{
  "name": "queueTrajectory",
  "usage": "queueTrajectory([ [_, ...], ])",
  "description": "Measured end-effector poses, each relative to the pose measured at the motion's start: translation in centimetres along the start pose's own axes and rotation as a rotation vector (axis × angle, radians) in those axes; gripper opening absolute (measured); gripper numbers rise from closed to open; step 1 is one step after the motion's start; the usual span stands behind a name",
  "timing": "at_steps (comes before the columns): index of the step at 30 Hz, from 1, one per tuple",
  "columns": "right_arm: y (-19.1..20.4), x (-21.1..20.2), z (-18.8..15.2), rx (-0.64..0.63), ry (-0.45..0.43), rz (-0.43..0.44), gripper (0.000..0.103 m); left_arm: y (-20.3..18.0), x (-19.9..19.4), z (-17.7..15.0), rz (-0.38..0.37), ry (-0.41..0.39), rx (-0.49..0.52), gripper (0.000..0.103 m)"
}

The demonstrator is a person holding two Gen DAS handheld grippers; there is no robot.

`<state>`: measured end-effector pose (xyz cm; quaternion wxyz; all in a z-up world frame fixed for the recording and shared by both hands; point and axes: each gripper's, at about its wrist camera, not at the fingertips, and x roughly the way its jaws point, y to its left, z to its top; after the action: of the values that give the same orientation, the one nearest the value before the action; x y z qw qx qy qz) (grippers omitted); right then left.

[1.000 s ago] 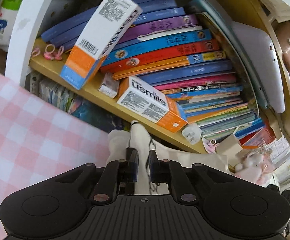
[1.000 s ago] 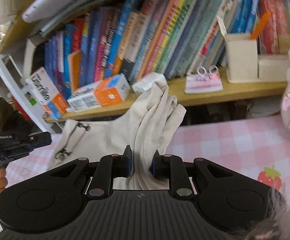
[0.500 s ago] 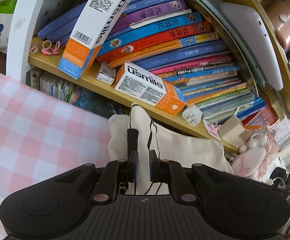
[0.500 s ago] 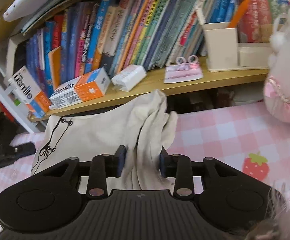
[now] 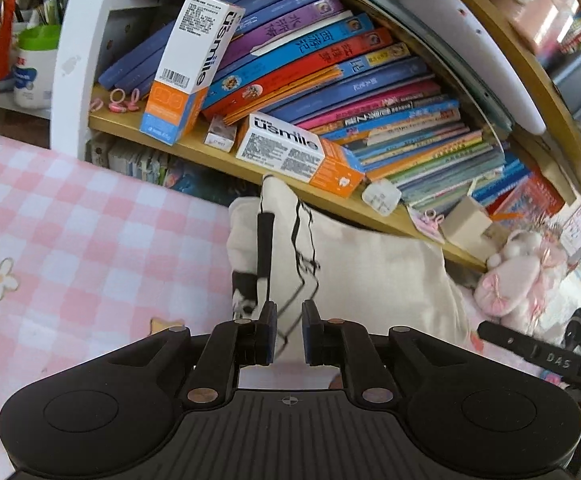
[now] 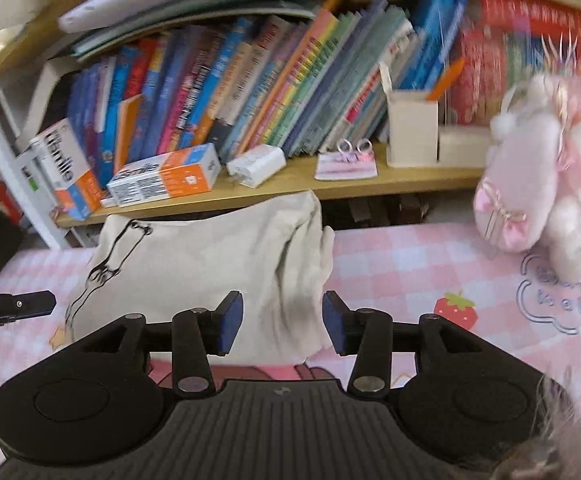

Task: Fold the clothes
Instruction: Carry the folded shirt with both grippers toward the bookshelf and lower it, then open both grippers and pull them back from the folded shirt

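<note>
A cream garment (image 5: pixel 370 280) with a black line drawing lies on the pink checked table, against the foot of the bookshelf. My left gripper (image 5: pixel 289 332) holds its left edge, the jaws close together with fabric and the black print between them. In the right wrist view the garment (image 6: pixel 210 260) is spread flat, with bunched folds at its right side. My right gripper (image 6: pixel 282 320) stands open over those folds, and the pads are clear of the cloth. The left gripper's tip (image 6: pixel 10 304) shows at the left edge of that view.
A wooden shelf (image 6: pixel 370 182) packed with books runs just behind the garment, with toothpaste boxes (image 5: pixel 298 152) and a small cream container (image 6: pixel 410 128) on it. A pink plush toy (image 6: pixel 542 184) sits on the table at the right. Pink checked cloth (image 5: pixel 70 220) extends to the left.
The right gripper has opened and let go of the garment's folds, which dropped onto the table. Both grippers have pulled back from the shelf, and the garment now lies flatter.
</note>
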<state>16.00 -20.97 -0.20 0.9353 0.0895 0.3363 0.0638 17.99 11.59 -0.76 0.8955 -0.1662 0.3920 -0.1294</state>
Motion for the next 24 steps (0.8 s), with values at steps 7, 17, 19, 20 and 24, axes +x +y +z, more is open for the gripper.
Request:
queueTrajectory([
  [7, 2.4, -3.9, -2.8, -0.076, -0.05, -0.017, 0.06, -2.4, -2.4, -3.4, 0.084, -0.007, 0.102, 0.055],
  [17, 4.7, -8.6, -7.4, -0.141, -0.094, -0.064, 0.093, -4.2, -5.6, -7.2, 0.136, -0.062, 0.126, 0.088],
  [19, 4.7, -9.3, -8.0, -0.124, -0.096, -0.073, 0.095, -4.5, -6.1, -7.9, 0.146, -0.069, 0.126, 0.088],
  [20, 4.7, -9.6, -8.4, -0.113, -0.097, -0.078, 0.096, -4.6, -6.4, -8.3, 0.152, -0.072, 0.125, 0.089],
  [24, 4.7, -10.5, -9.7, -0.088, -0.098, -0.101, 0.097, -5.0, -7.3, -9.6, 0.174, -0.085, 0.131, 0.092],
])
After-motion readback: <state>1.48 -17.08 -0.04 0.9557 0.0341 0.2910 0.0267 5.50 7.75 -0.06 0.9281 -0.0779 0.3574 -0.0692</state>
